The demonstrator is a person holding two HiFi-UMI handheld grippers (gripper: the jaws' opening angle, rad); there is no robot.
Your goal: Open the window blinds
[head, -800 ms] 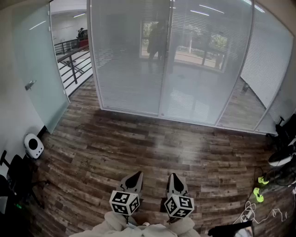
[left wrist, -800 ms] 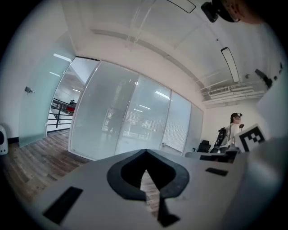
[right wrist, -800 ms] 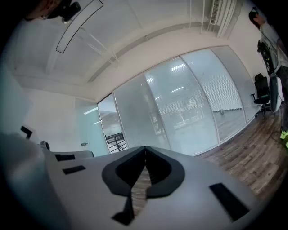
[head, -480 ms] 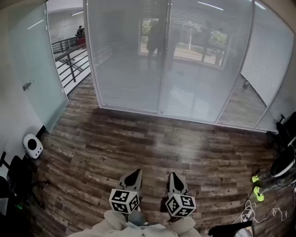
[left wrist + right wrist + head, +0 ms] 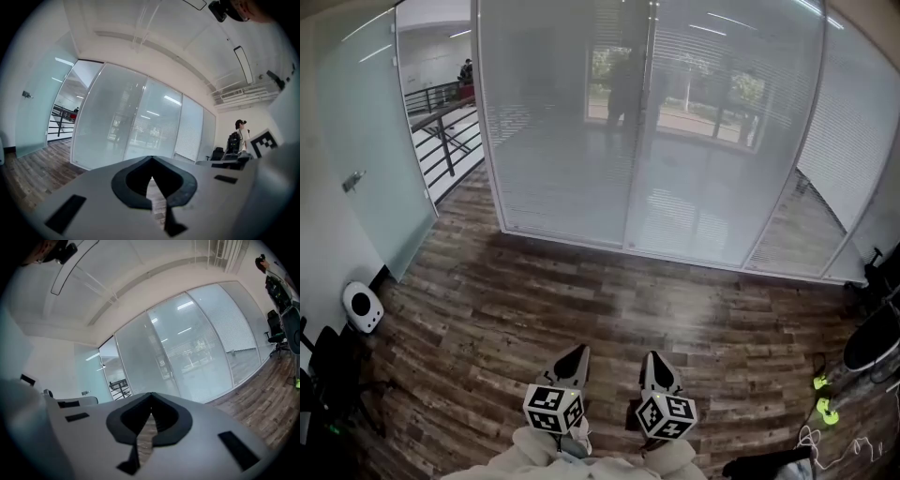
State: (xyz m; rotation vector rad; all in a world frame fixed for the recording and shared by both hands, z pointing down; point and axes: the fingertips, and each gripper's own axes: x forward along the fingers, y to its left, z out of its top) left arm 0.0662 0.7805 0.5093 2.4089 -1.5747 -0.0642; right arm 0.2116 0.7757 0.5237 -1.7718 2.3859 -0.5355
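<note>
White left gripper [image 5: 579, 352] beside right gripper [image 5: 650, 356], level

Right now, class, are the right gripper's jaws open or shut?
Shut. In the right gripper view, the right gripper has its two jaw tips touching, with nothing held between them.

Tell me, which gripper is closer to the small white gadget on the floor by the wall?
Left. The left gripper has the white gadget well off to its left; the right gripper sits on the left one's other side, further away.
</note>
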